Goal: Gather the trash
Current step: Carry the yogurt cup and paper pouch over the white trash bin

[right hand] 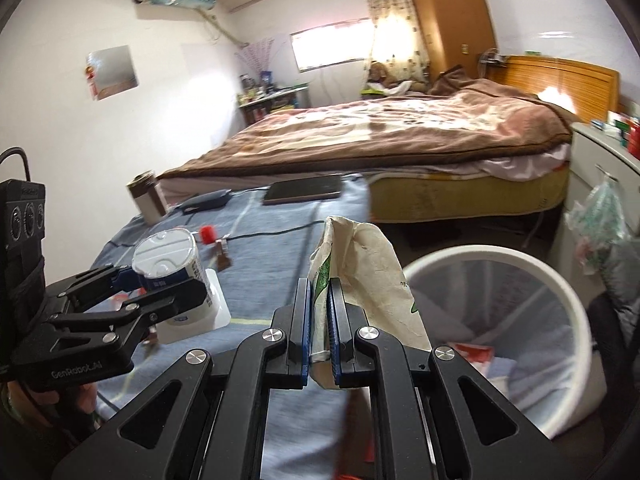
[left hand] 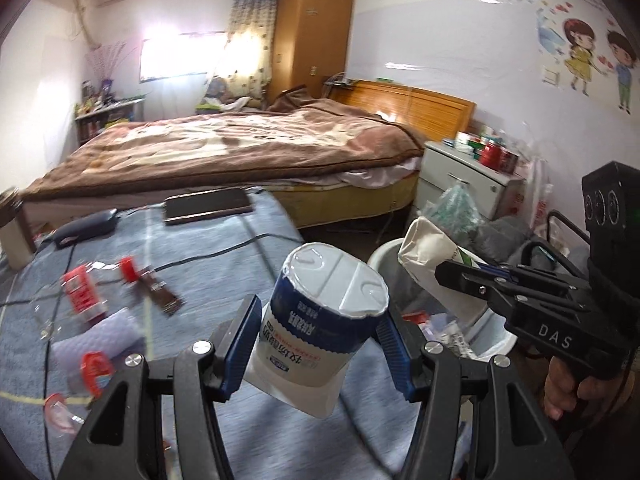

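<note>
Blue-padded jaws of the left gripper (left hand: pixel 318 344) clamped on a blue-and-white yogurt cup (left hand: pixel 320 320), pads pressing its two sides, foil lid on top, cup tilted and lifted clear of the blue bedspread (left hand: pixel 224 248). Probably light and thin-walled, so easy to crush; better held low on the body, as now, not at the lid. Beside it, right gripper (right hand: pixel 319 320) shut tight on a crumpled white paper carton (right hand: pixel 360 264), pinched at the flattened lower part. Soft, light, already deformed, so no danger from a hard squeeze, only from slipping out.

Just beyond the carton, on the floor, white trash bin (right hand: pixel 532 260) with a liner and some red and white scraps at the bottom. Mouth open, nothing across it; seems the place for both pieces.

On the bedspread more trash not yet collected: red-labelled clear wrapper (left hand: pixel 82 294), red cap (left hand: pixel 127 268), brown snack wrapper (left hand: pixel 160 296), red rings (left hand: pixel 94 368). Further back a dark tablet (left hand: pixel 208 204), a black pouch (left hand: pixel 84 226) with a cable, and a brown-and-white canister (right hand: pixel 147 198), likely not trash.

Behind, second bed with brown blanket (left hand: pixel 240 140), white nightstand (left hand: pixel 460 180) with a hanging plastic bag (right hand: pixel 600 216), wooden wardrobe (left hand: pixel 314 36).
</note>
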`<state>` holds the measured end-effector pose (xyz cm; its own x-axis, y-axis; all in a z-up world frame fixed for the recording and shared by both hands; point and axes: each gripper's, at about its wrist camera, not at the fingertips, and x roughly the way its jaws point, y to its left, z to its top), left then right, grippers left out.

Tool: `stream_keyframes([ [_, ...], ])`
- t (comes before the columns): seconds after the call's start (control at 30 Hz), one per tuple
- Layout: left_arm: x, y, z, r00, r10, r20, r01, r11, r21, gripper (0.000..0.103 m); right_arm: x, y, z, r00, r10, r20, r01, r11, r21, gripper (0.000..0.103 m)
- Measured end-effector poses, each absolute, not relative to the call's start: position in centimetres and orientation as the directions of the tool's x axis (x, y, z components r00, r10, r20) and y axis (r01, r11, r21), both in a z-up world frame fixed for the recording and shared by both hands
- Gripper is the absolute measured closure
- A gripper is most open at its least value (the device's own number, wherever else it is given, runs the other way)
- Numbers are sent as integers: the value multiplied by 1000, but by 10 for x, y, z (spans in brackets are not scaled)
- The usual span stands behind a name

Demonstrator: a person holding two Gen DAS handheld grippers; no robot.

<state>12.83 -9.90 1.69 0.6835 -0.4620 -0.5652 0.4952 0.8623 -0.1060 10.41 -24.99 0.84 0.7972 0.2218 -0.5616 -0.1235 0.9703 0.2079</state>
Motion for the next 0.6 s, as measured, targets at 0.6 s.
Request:
stream_keyframes([
  [0.6,124,-206,6,563,-574,-595,639,759,-127,43,96,-327,-17,773,73,-631,69,978,197,93],
])
